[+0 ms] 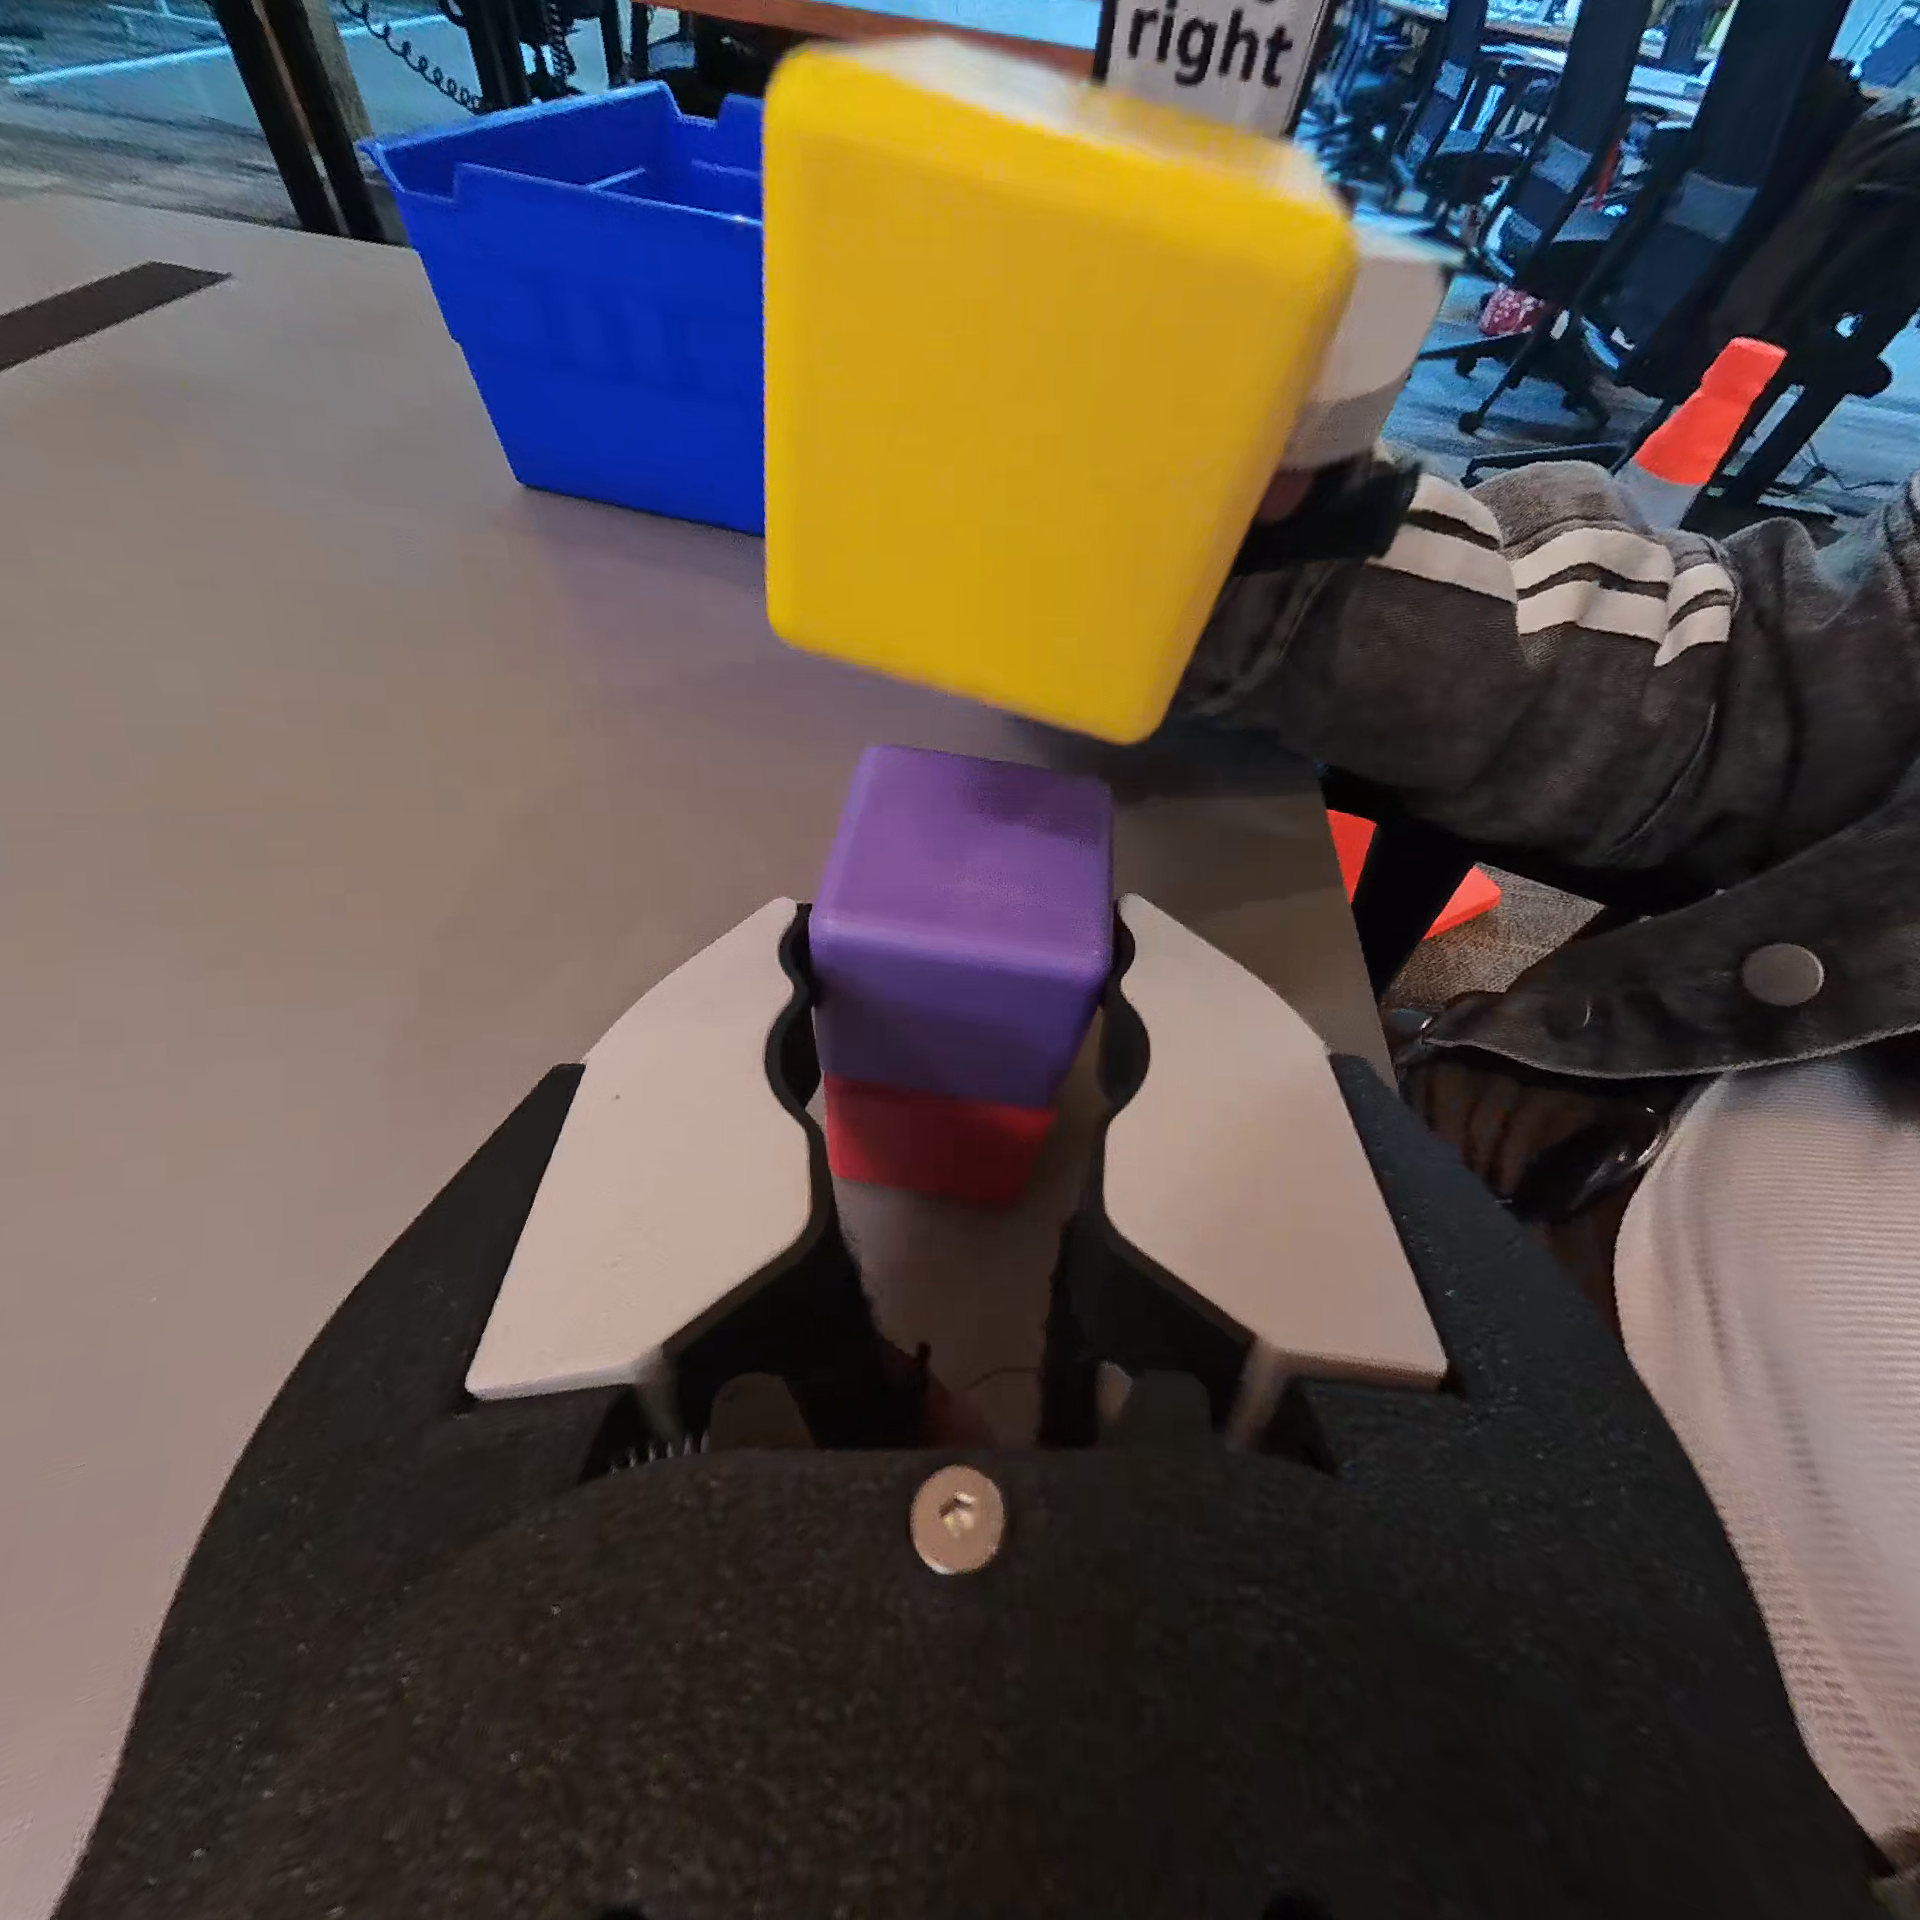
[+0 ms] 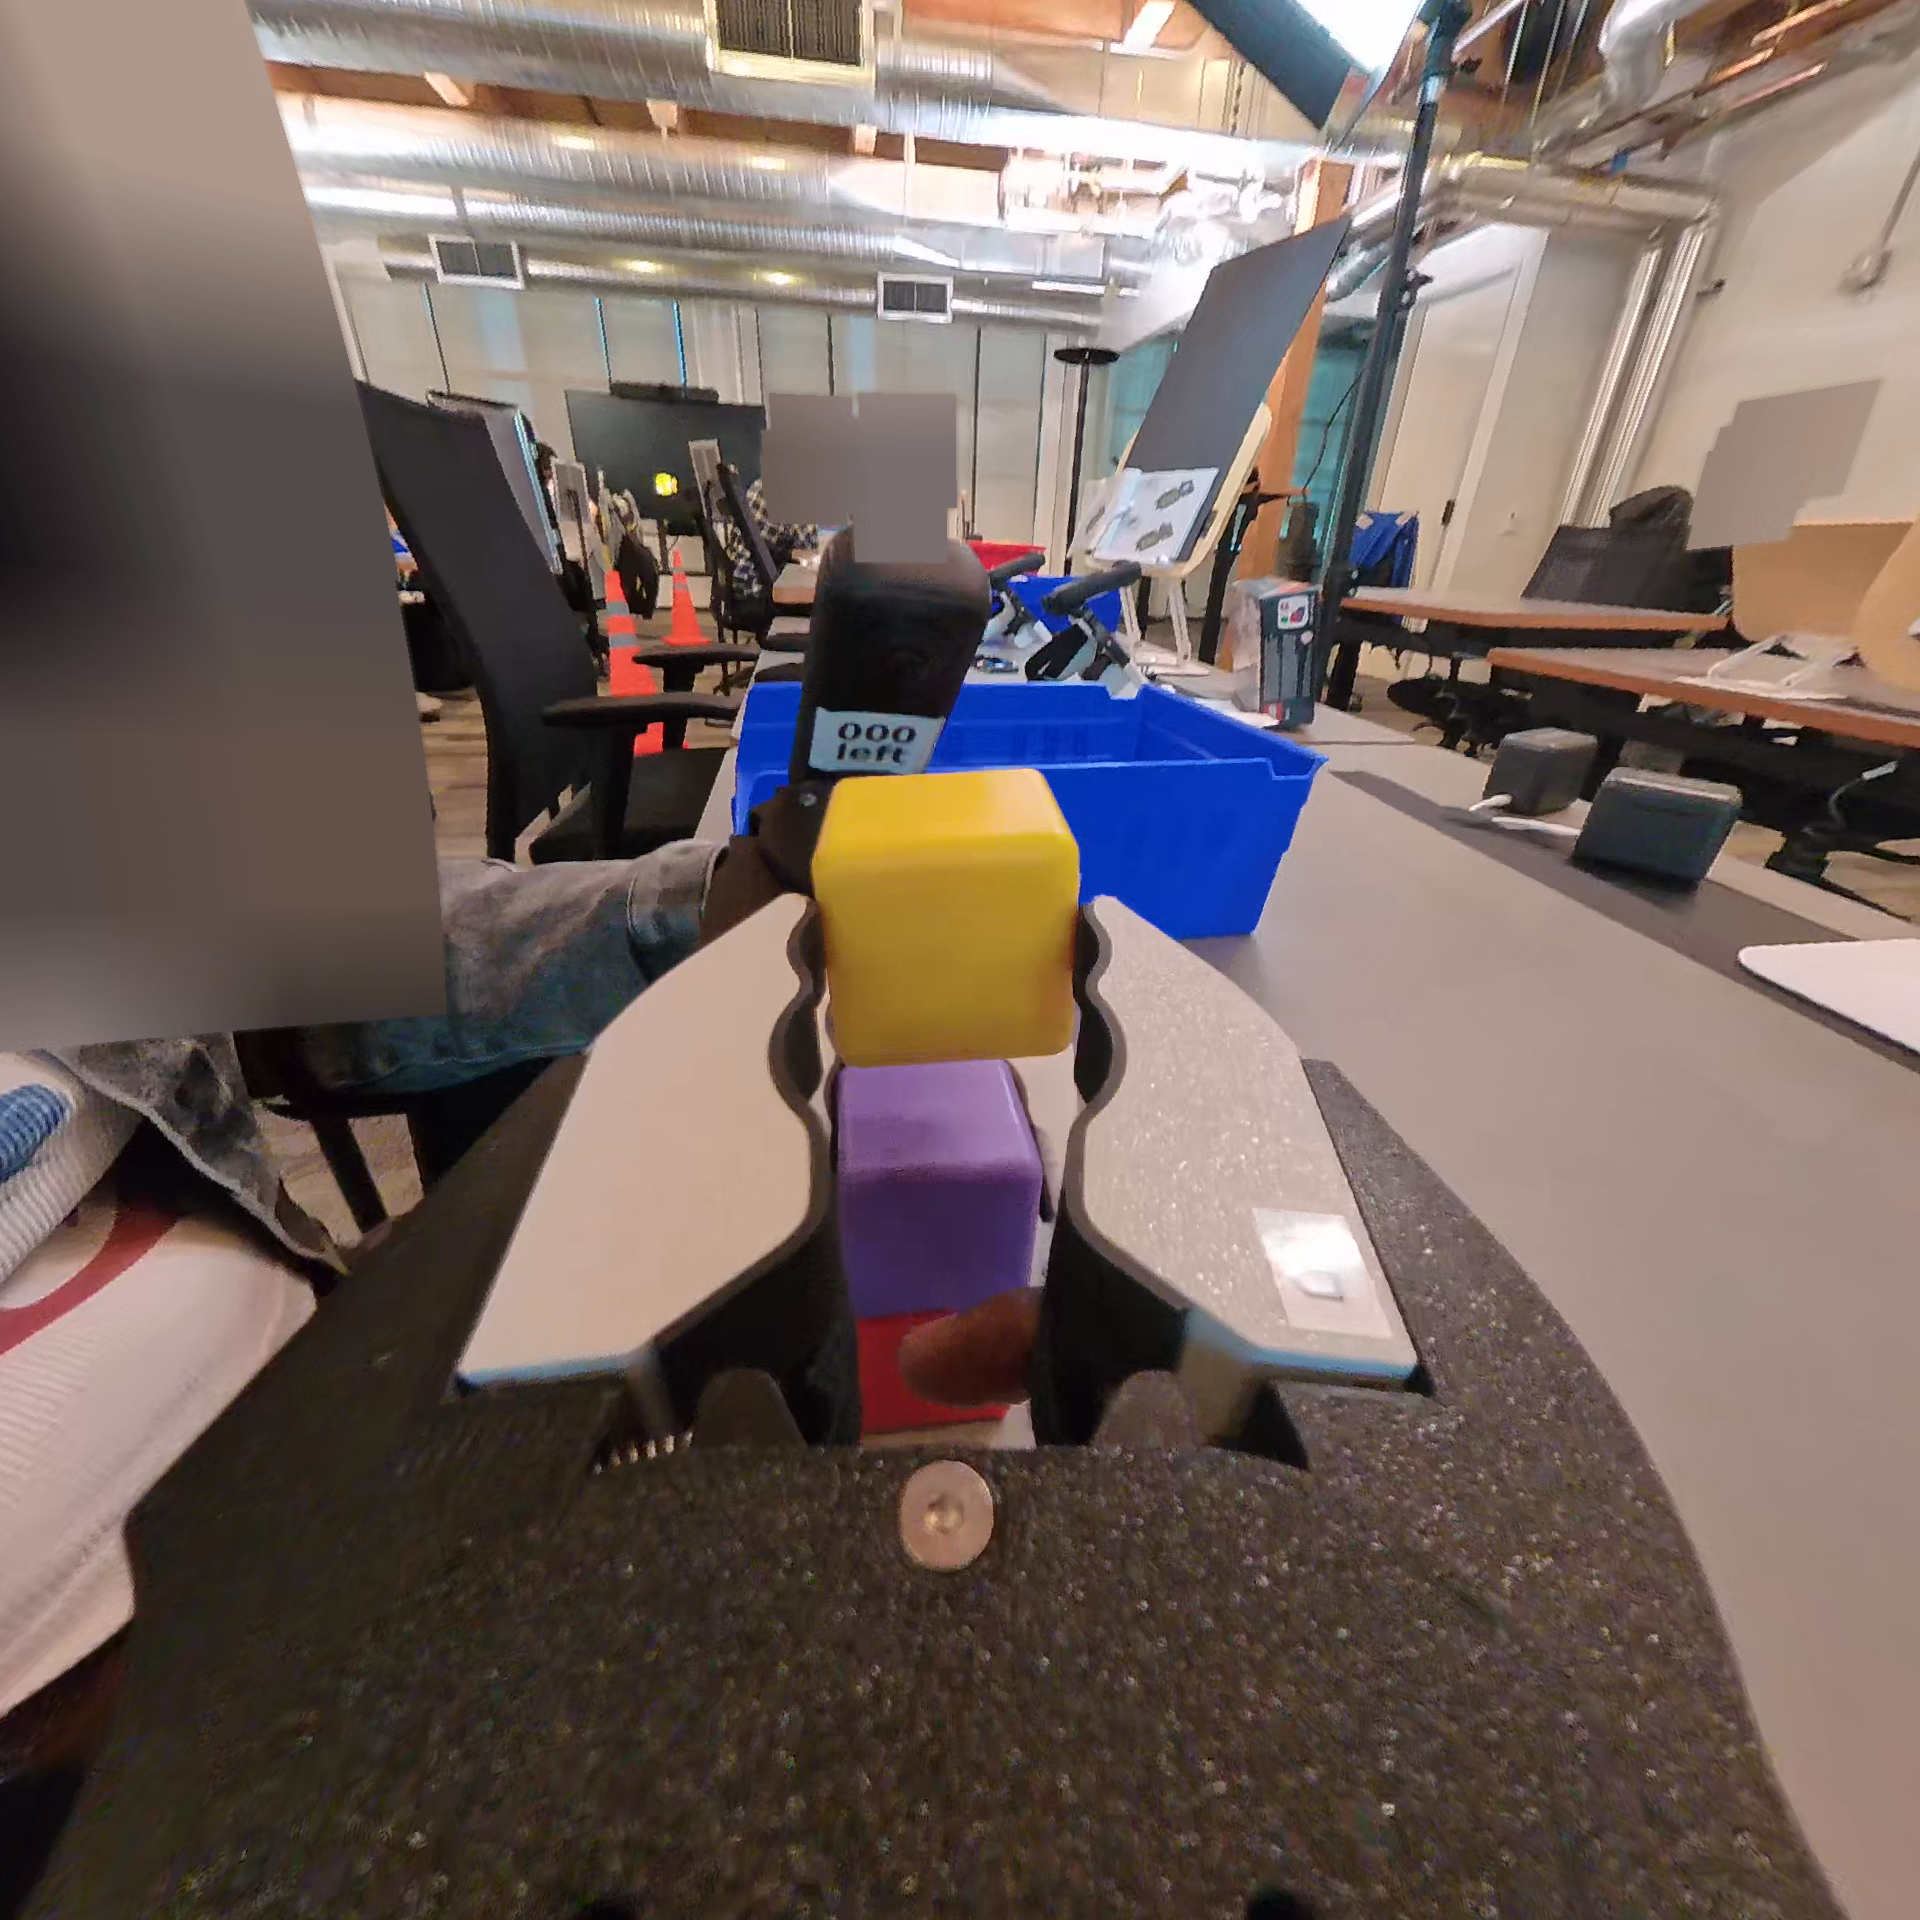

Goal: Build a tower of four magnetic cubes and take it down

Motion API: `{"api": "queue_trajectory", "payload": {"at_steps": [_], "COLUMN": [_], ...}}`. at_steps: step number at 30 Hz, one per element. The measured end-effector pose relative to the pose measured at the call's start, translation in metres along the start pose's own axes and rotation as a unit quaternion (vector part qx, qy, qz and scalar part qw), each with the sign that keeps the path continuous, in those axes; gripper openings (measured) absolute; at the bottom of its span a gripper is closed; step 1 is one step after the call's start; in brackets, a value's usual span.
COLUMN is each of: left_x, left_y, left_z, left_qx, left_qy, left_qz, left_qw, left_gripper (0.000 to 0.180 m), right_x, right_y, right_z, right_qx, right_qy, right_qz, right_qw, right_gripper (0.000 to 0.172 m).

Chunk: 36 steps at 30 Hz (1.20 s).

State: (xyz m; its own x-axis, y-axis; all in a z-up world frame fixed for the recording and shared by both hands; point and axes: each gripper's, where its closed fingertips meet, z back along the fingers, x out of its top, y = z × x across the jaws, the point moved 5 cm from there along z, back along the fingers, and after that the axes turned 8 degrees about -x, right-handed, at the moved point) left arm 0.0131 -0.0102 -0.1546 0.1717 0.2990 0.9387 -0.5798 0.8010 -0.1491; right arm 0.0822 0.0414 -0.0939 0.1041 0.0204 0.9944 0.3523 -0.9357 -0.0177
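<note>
Left wrist view: left gripper (image 1: 961, 971) fingers clamp purple plastic cube (image 1: 956, 925) atop red plastic cube (image 1: 935, 1138); right gripper (image 2: 948, 966) fingers clamp yellow plastic cube (image 2: 945, 920) above.

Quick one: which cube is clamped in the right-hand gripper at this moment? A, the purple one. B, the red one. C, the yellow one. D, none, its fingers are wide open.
C: the right gripper has both pads pressed on the yellow cube, held above the purple cube and red cube.

Yellow cube (image 2: 945, 914), purple cube (image 1: 961, 925), red cube (image 1: 935, 1138), blue bin (image 1: 592, 322).
</note>
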Motion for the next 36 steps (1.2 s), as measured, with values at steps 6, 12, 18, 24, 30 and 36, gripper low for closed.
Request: {"api": "queue_trajectory", "payload": {"at_steps": [6, 12, 18, 24, 30, 36], "left_x": [0.0, 0.0, 0.0, 0.0, -0.001, -0.001], "left_y": [-0.002, -0.002, -0.003, -0.003, -0.003, -0.003], "left_z": [0.0, 0.0, 0.0, 0.001, 0.001, 0.001], "left_qx": [-0.013, -0.014, -0.016, -0.014, -0.014, -0.013], "left_qy": [0.002, 0.003, 0.003, 0.003, 0.003, 0.003], "left_qz": [-0.003, -0.006, -0.007, -0.009, -0.008, -0.009], "left_qw": [1.0, 1.0, 1.0, 1.0, 1.0, 1.0], "left_gripper": [0.051, 0.051, 0.051, 0.051, 0.051, 0.051], "right_x": [-0.01, -0.018, -0.023, -0.025, -0.025, -0.025], "right_y": [0.001, 0.001, 0.001, 0.0, 0.0, 0.0], "right_z": [-0.001, -0.002, -0.003, -0.002, -0.002, -0.002], "right_qx": [0.023, 0.026, 0.035, 0.037, 0.038, 0.038], "right_qy": [0.024, 0.051, 0.07, 0.076, 0.074, 0.074], "right_qz": [-0.005, -0.005, -0.013, -0.017, -0.019, -0.018], "right_qw": [0.999, 0.998, 0.997, 0.996, 0.996, 0.996], "right_gripper": [0.046, 0.046, 0.046, 0.046, 0.046, 0.046]}}
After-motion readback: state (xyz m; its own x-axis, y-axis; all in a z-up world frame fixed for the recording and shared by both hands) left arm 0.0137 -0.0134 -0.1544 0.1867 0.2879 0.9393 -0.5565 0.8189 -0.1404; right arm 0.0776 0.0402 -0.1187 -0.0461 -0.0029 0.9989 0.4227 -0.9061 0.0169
